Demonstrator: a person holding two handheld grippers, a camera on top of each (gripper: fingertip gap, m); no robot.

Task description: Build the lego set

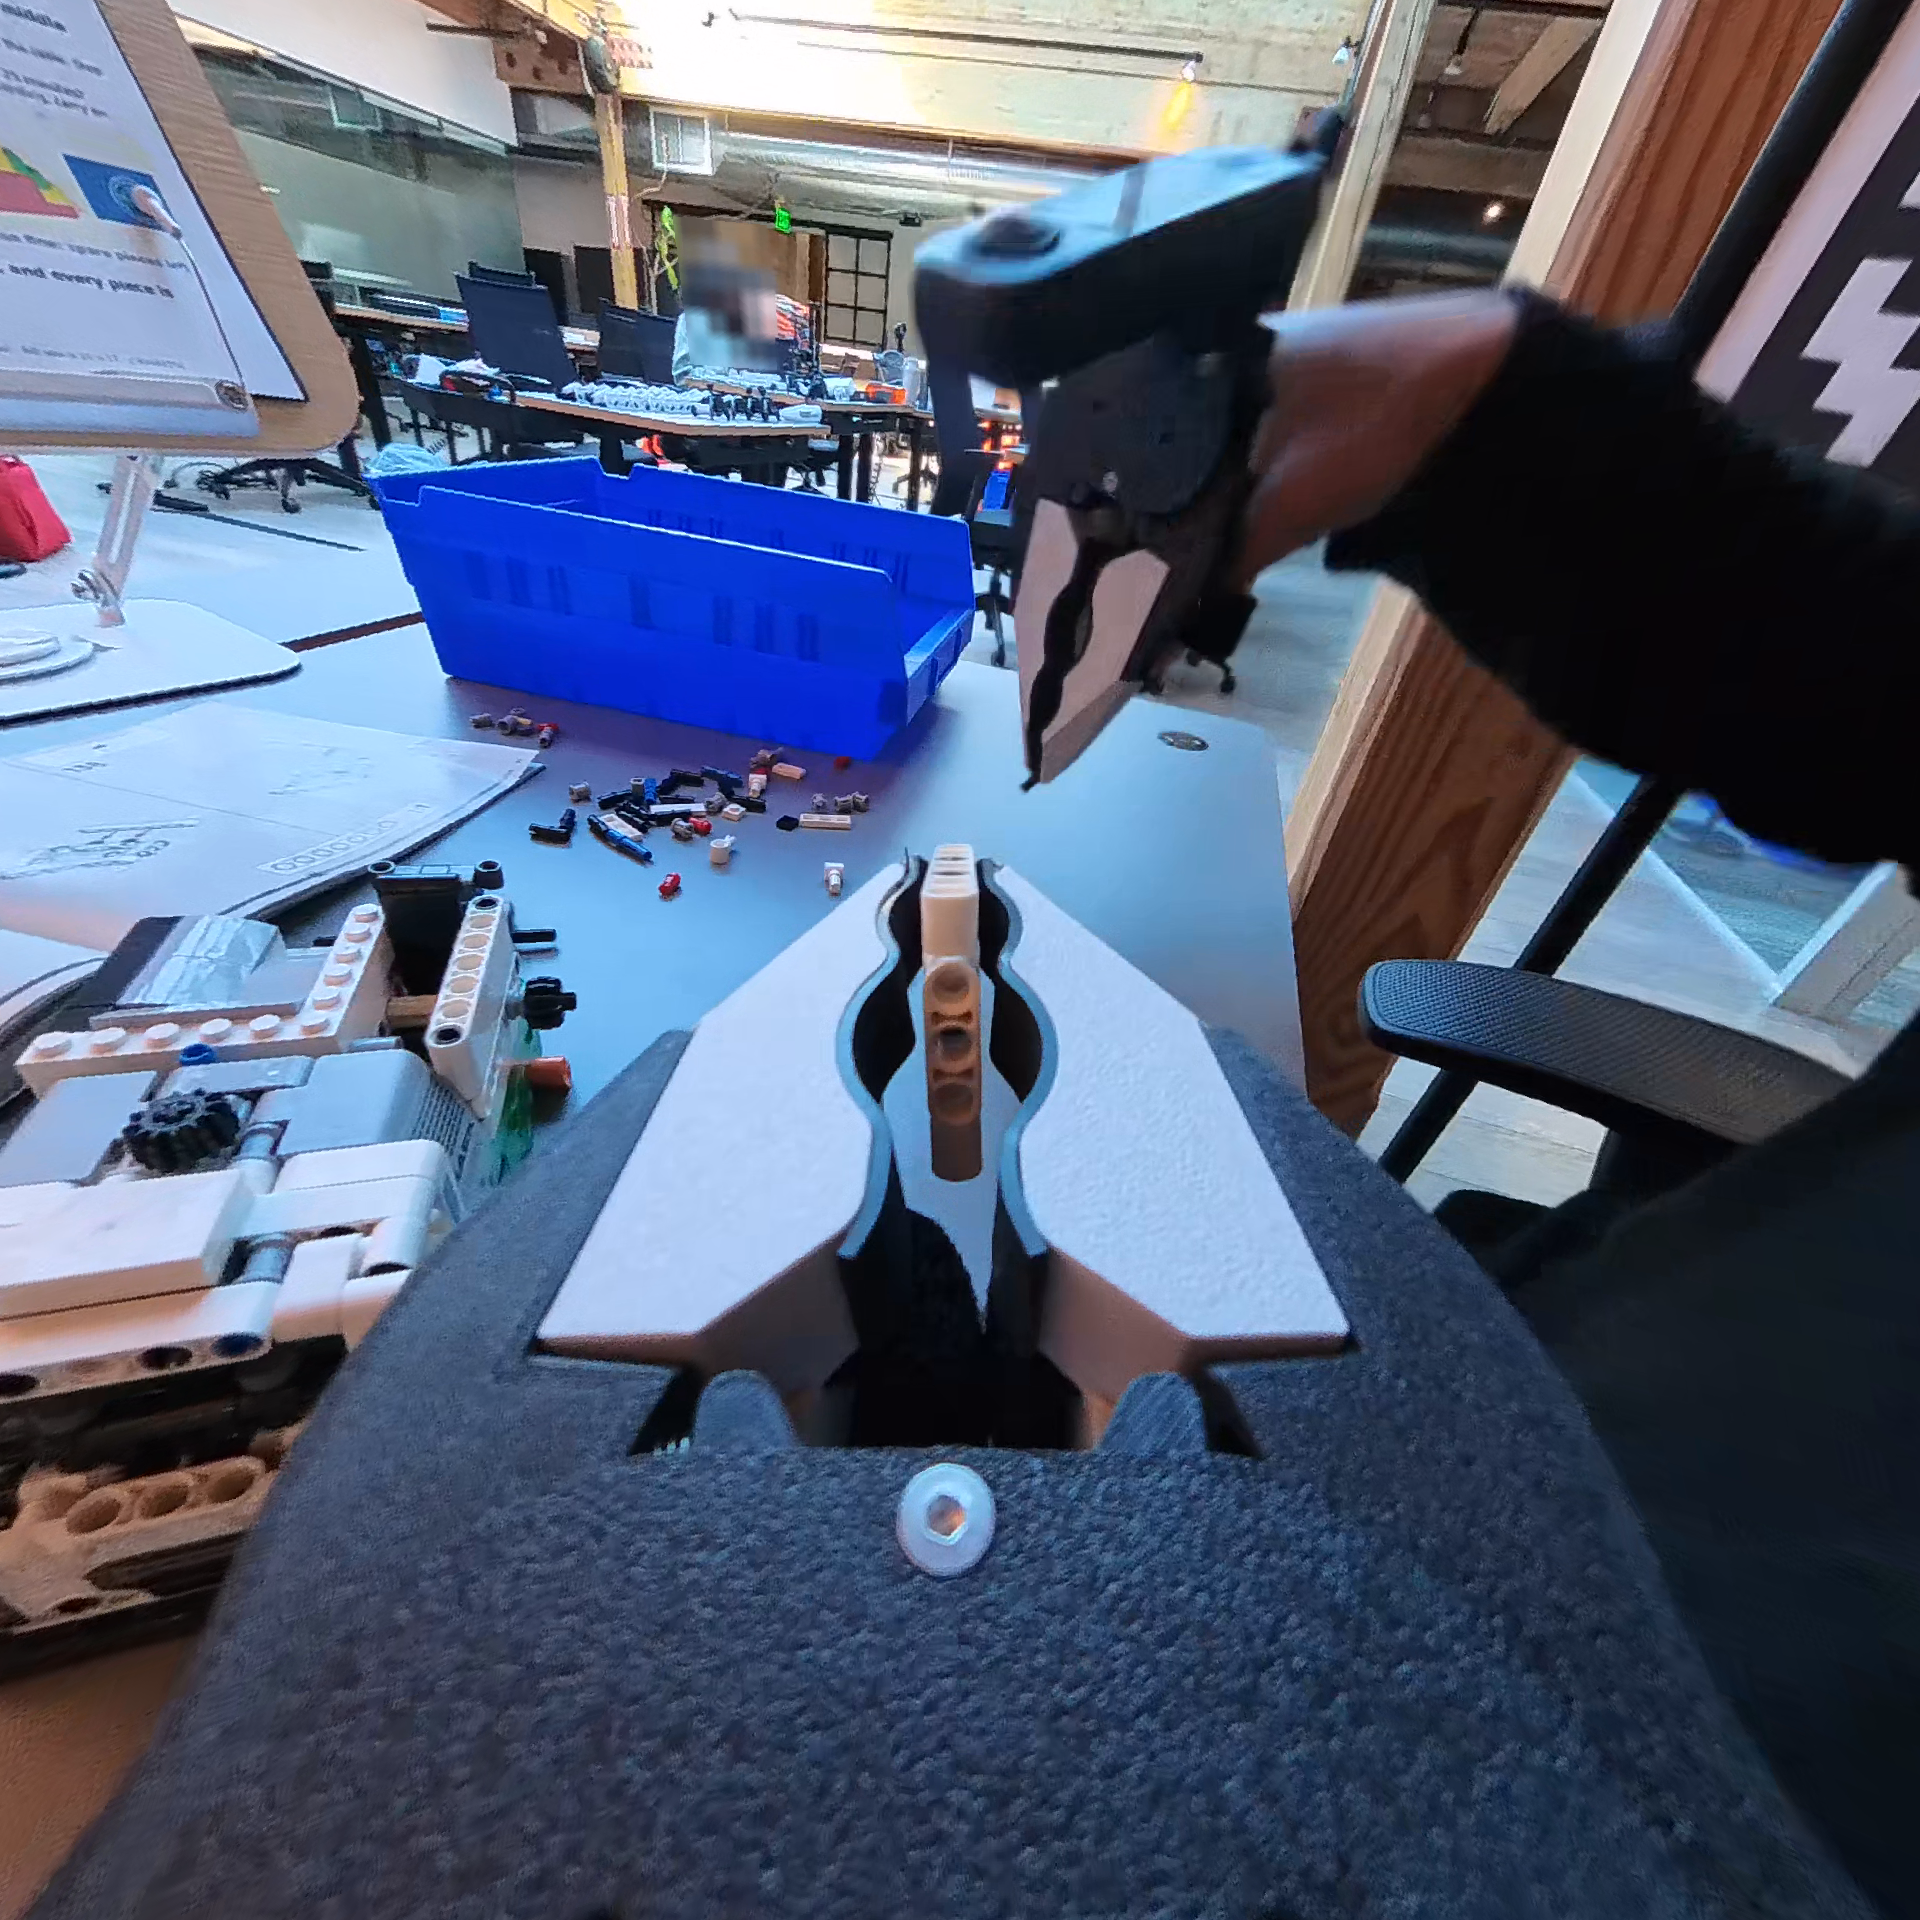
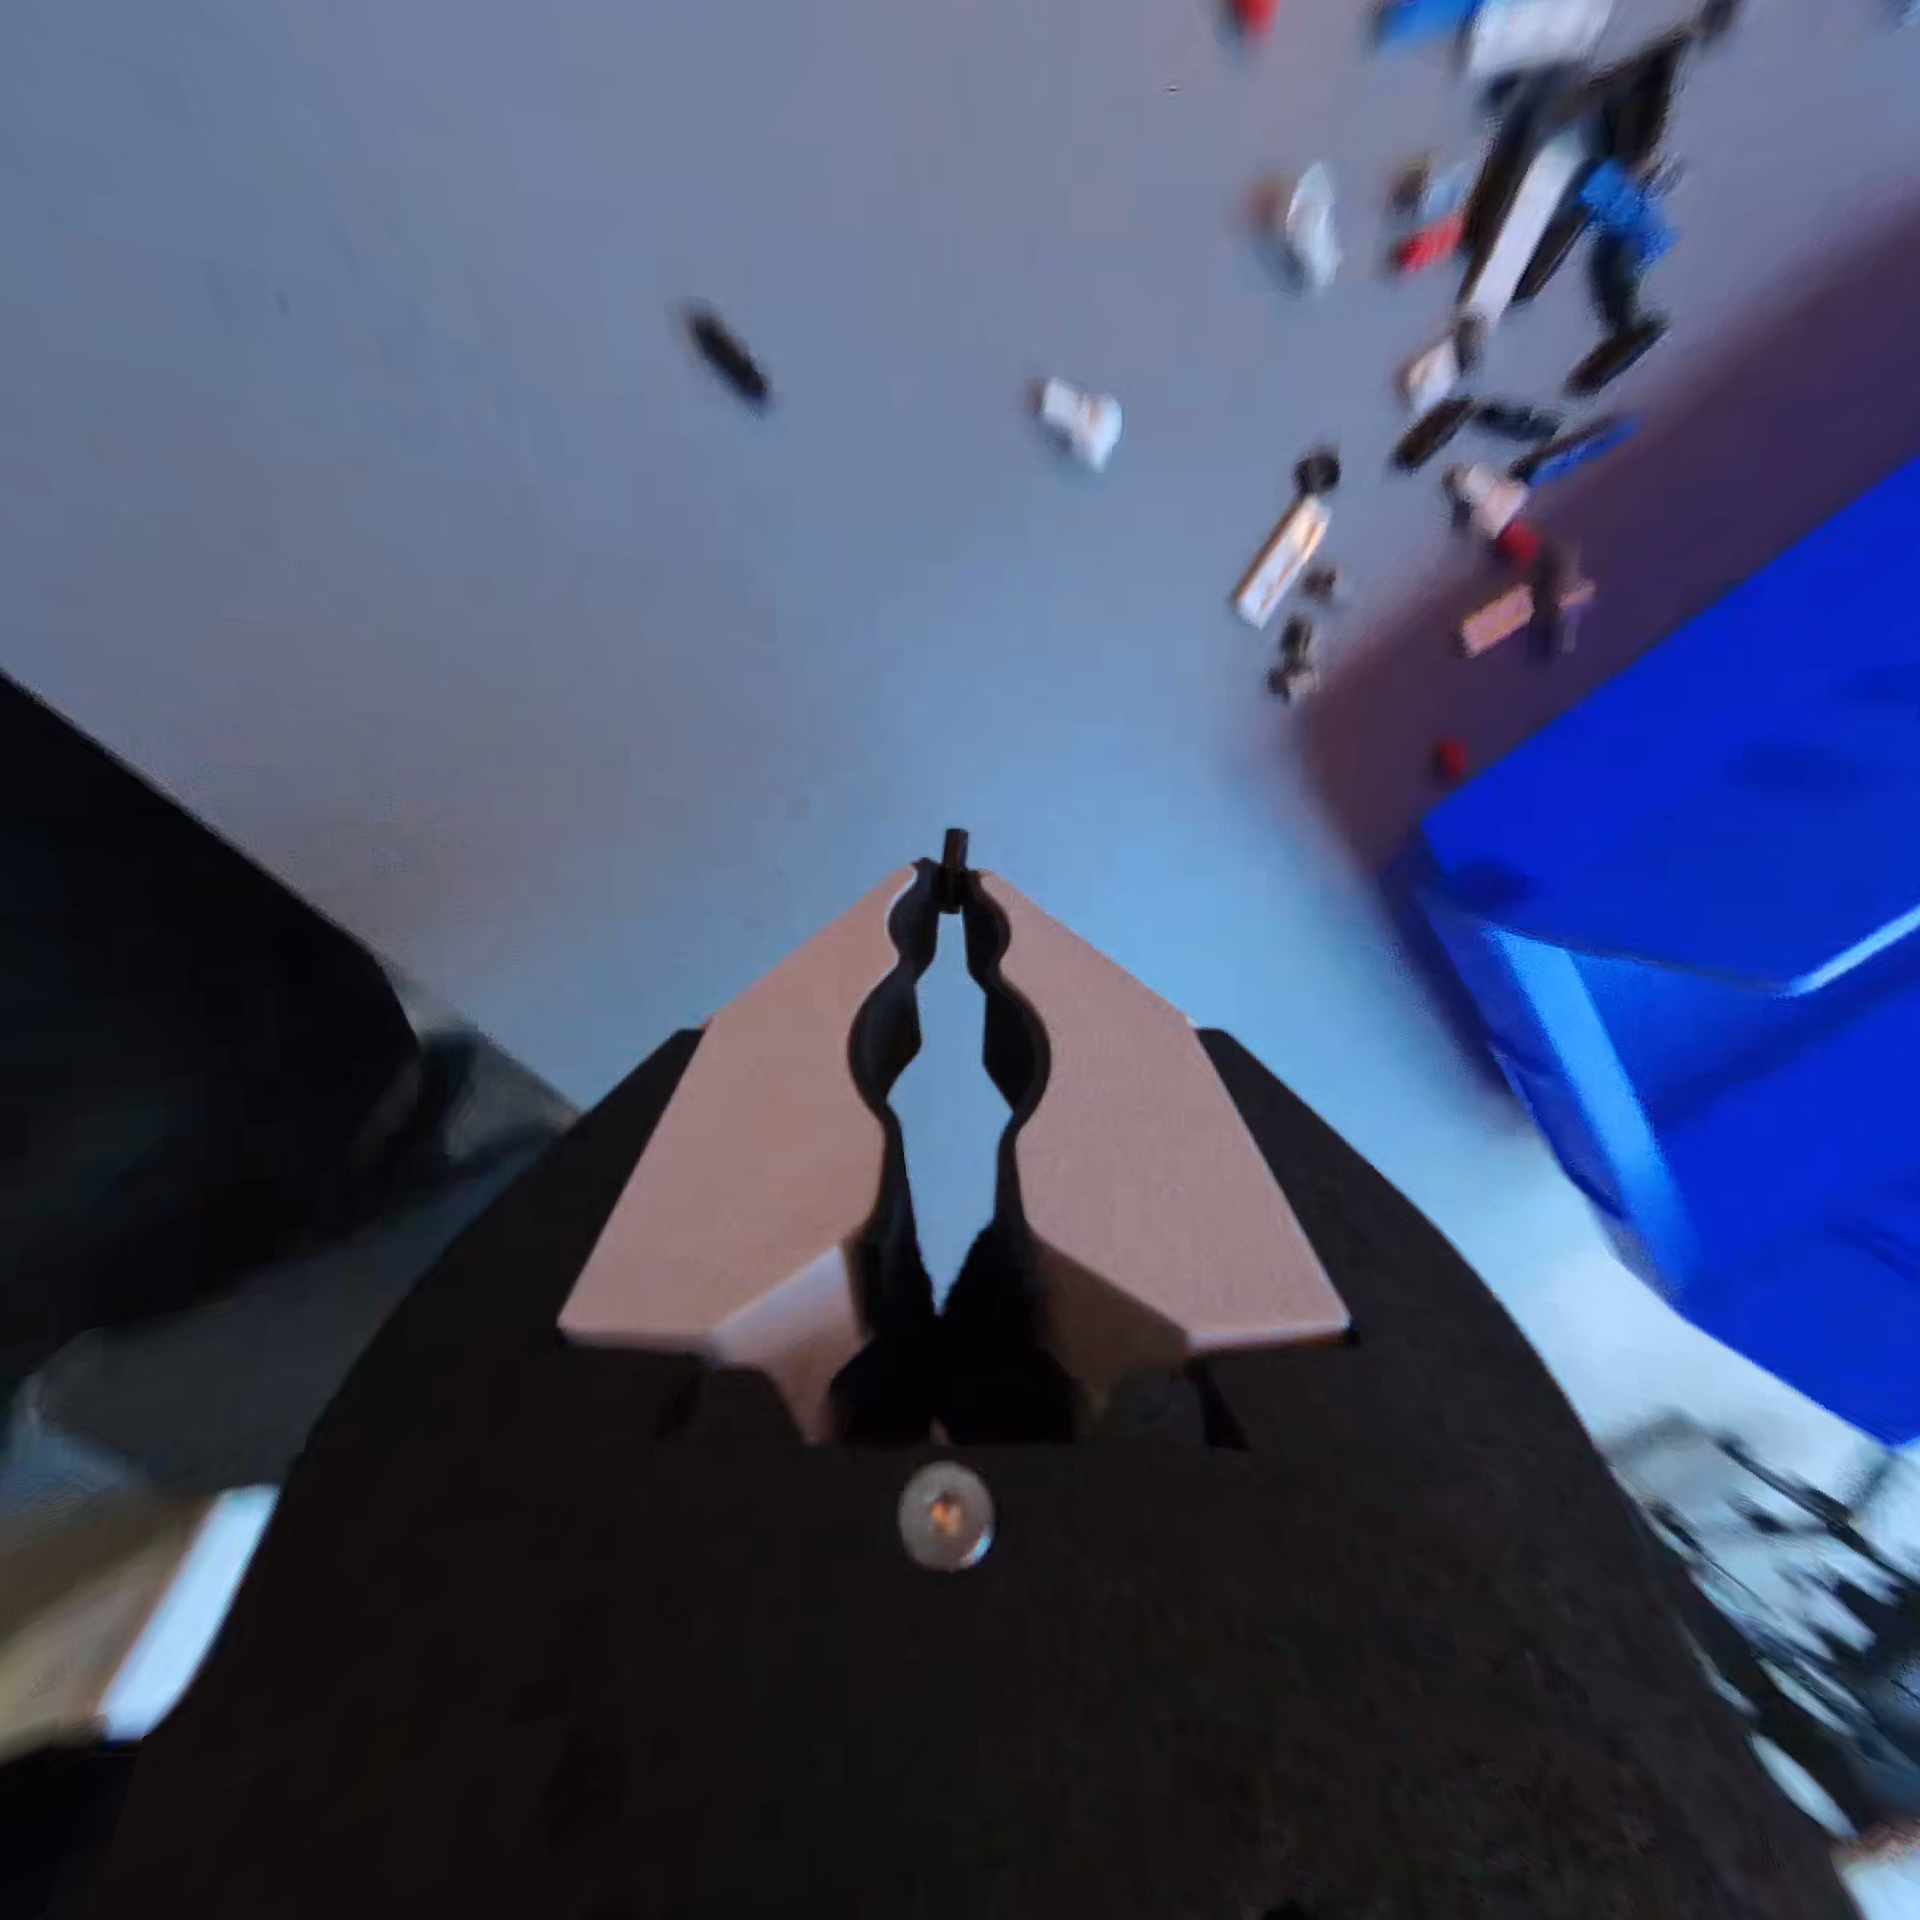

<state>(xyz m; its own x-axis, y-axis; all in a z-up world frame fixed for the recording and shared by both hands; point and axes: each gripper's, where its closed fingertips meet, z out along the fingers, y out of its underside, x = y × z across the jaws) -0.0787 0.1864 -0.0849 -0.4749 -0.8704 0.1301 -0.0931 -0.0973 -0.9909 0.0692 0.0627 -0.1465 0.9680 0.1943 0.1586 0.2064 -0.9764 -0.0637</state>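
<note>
My left gripper (image 1: 952,864) is shut on a white beam with holes (image 1: 951,977), which lies lengthwise between the fingers above the dark table (image 1: 1122,831). The half-built white and grey model (image 1: 239,1122) stands at the left. My right gripper (image 2: 953,871) is shut on a small black pin (image 2: 953,854) that sticks out of its tips. In the left wrist view the right gripper (image 1: 1034,777) hangs tips down above the table, held by a gloved hand (image 1: 1621,582), right of and above the beam. Several loose small pieces (image 1: 686,805) lie on the table.
A blue bin (image 1: 675,592) stands behind the loose pieces and shows blurred in the right wrist view (image 2: 1714,987). An instruction sheet (image 1: 208,790) and a stand with a page (image 1: 114,208) are at the left. A chair armrest (image 1: 1579,1049) and a wooden post (image 1: 1423,810) are at the right.
</note>
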